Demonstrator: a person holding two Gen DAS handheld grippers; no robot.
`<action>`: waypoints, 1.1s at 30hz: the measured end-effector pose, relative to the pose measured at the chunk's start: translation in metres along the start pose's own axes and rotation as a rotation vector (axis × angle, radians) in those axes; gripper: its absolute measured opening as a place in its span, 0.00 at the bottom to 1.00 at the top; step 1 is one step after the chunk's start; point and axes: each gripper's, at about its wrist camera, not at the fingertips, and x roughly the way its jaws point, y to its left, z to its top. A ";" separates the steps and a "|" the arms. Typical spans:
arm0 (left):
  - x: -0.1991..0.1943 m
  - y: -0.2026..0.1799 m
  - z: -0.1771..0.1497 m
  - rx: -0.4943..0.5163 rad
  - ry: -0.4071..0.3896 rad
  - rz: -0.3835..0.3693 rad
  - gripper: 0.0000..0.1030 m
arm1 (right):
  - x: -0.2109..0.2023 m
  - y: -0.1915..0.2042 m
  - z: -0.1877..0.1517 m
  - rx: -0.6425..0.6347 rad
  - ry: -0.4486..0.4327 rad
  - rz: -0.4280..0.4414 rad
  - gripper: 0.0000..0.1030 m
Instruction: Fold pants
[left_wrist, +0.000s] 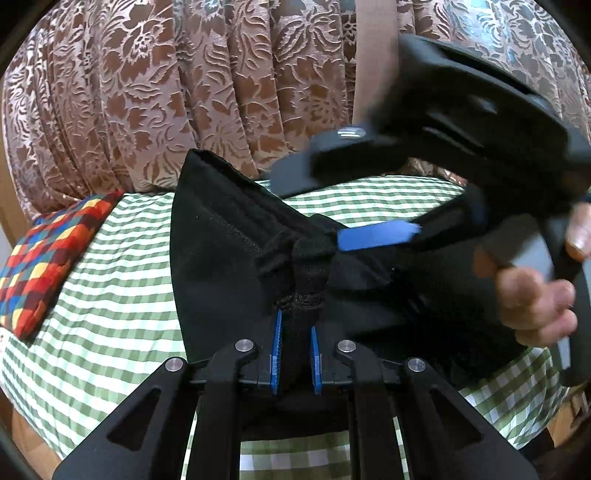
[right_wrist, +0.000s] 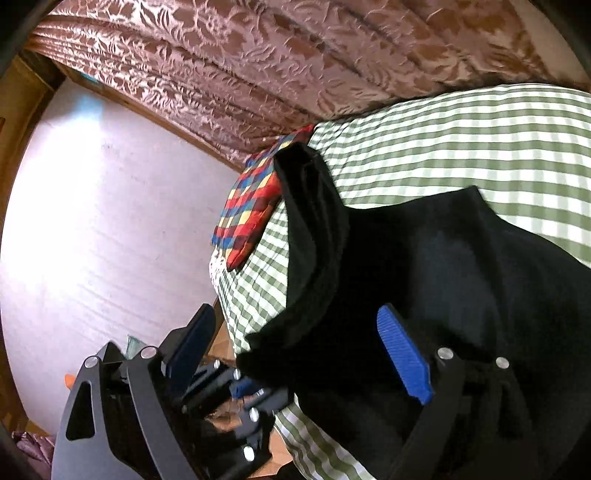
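Observation:
Black pants (left_wrist: 221, 258) lie bunched on a green-and-white checked bed cover (left_wrist: 110, 295). My left gripper (left_wrist: 296, 354) is shut on a gathered fold of the pants and lifts it off the cover. My right gripper (left_wrist: 369, 206) comes in from the right, blurred, with its jaws apart beside the raised fold. In the right wrist view the right gripper (right_wrist: 299, 343) is open wide over the pants (right_wrist: 424, 266), its blue pad (right_wrist: 404, 354) against the cloth. The left gripper (right_wrist: 240, 387) shows below it holding the fabric.
A multicoloured checked cushion (left_wrist: 48, 258) lies on the bed at the left, also in the right wrist view (right_wrist: 251, 214). A brown floral curtain (left_wrist: 184, 92) hangs behind the bed. A pale floor (right_wrist: 92, 221) lies beside the bed.

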 end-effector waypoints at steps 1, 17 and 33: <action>0.000 0.000 0.000 0.000 -0.009 -0.006 0.11 | 0.005 0.001 0.002 -0.005 0.009 -0.002 0.86; -0.003 -0.002 -0.004 0.015 -0.017 -0.001 0.11 | 0.028 -0.005 0.006 -0.050 0.052 -0.088 0.14; -0.033 0.071 -0.031 -0.350 -0.078 -0.234 0.56 | 0.004 -0.017 0.000 0.039 -0.007 -0.055 0.14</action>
